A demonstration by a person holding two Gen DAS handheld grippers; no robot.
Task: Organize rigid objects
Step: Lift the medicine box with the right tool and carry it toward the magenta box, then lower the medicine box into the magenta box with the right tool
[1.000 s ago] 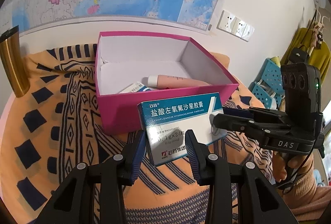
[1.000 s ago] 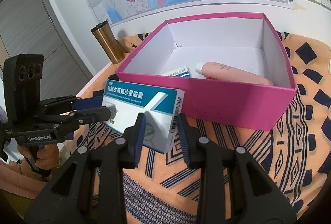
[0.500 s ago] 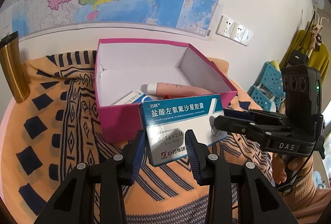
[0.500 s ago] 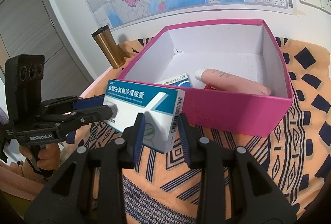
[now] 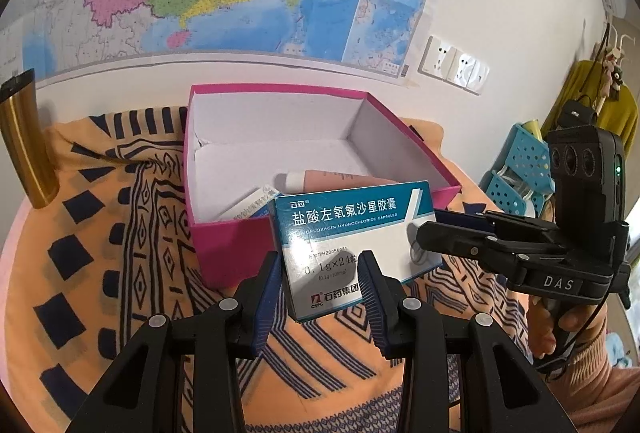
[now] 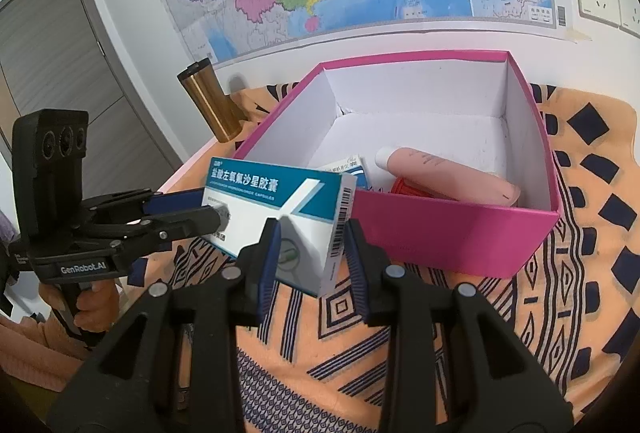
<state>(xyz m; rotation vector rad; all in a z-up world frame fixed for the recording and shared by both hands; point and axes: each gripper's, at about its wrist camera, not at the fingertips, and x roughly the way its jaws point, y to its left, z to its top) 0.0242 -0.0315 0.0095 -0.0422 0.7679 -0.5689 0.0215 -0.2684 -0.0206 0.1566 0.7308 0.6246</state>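
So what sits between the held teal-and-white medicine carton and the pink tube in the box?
In the right wrist view, the magenta box's near wall stands between medicine carton and pink tube; a small blue-white packet and something red lie there too.

1. Blue-and-white medicine carton (image 5: 352, 237), face toward the left wrist camera, tilted, raised at the pink box's 6 o'clock rim.
2. Open pink box (image 5: 224, 253) holds a peach tube (image 6: 452, 173) lying flat and a small white-blue carton (image 6: 348, 167).

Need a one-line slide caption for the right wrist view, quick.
Both grippers hold a teal-and-white medicine box just before the open pink box on a patterned cloth.
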